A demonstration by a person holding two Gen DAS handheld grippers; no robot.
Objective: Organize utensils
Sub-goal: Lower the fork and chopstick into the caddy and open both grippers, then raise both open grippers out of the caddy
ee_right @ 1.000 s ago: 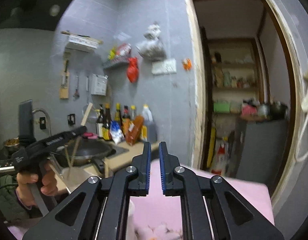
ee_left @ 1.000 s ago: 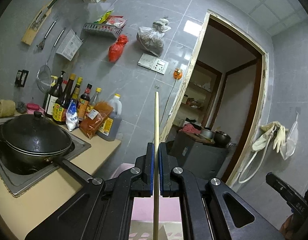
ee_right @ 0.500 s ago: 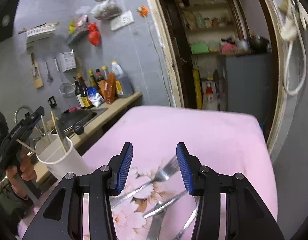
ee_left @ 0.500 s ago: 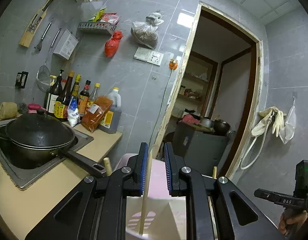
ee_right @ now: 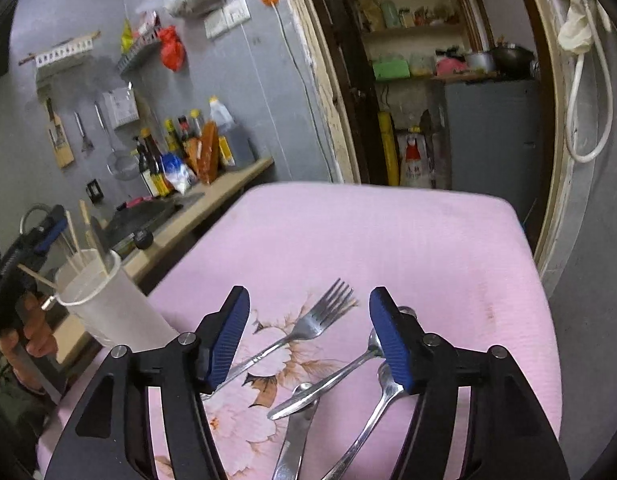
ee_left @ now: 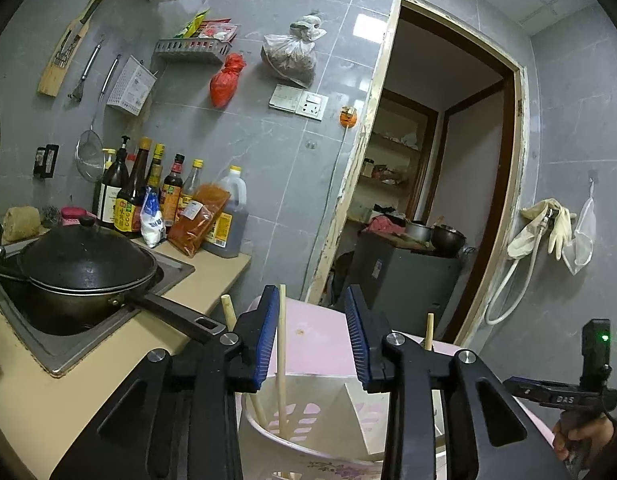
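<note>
Three chopsticks point(ee_left: 281, 344) were counted in holder point(ee_left: 308, 420); one fork point(ee_right: 308, 328), two spoons point(ee_right: 332, 380) seen. Left tongs point(ee_left: 311, 336), right tongs point(ee_right: 308, 336) opening, nothing clamped.

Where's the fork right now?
In the right wrist view the fork lies on the pink cloth, tines pointing away, between the open right gripper's fingers, left of the spoons.

A pink cloth-covered surface point(ee_right: 388, 240) bears a fork point(ee_right: 308, 328), spoons point(ee_right: 372, 396) and a white holder point(ee_right: 108, 304).
</note>
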